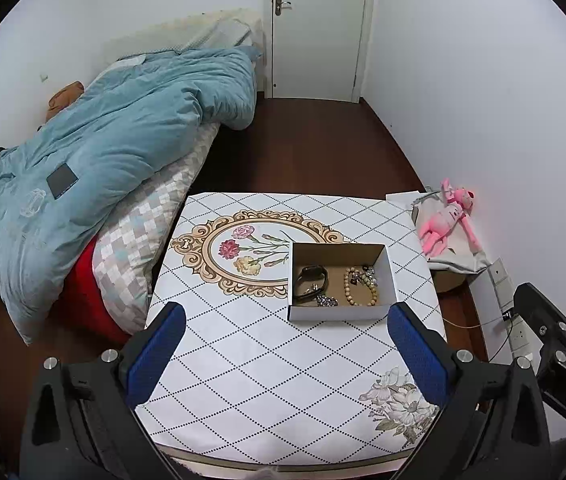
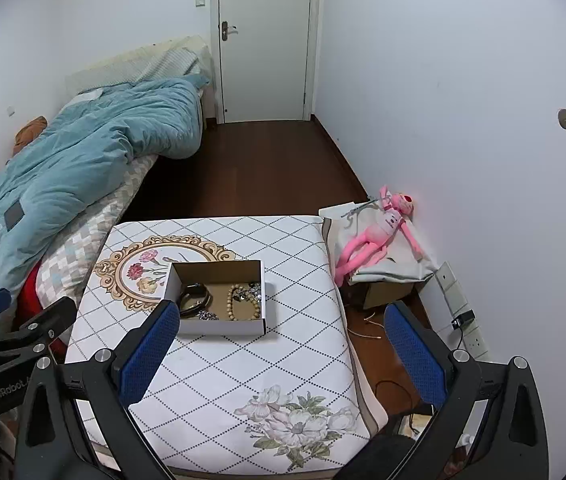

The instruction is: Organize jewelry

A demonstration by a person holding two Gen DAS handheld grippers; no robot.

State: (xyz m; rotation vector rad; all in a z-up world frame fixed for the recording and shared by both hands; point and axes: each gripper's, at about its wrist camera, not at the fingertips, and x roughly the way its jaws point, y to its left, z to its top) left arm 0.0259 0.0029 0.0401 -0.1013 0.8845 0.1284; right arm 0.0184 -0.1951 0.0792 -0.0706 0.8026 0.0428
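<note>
A small open cardboard box (image 1: pixel 385 256) (image 2: pixel 269 300) sits on the table with a patterned white cloth (image 1: pixel 251 360) (image 2: pixel 243 364). Inside lie a dark band or watch (image 1: pixel 310 278) (image 2: pixel 194 298), a beige bead bracelet (image 1: pixel 361 286) (image 2: pixel 243 304) and small silvery sparkling pieces (image 1: pixel 326 301) (image 2: pixel 257 290). My left gripper (image 1: pixel 287 314) hangs open above the table's near half, short of the box, nothing between its blue pads. My right gripper (image 2: pixel 283 316) is also open and empty, its left finger (image 2: pixel 151 352) in front of the box's near left corner.
A bed with a blue quilt (image 1: pixel 95 152) (image 2: pixel 75 160) runs along the left. On the right, a pink plush toy (image 1: pixel 447 216) (image 2: pixel 379 232) lies on a cloth-covered box by the wall. Wall sockets and a cable (image 2: pixel 461 320) are at the lower right. A white door (image 1: pixel 317 28) closes the far end.
</note>
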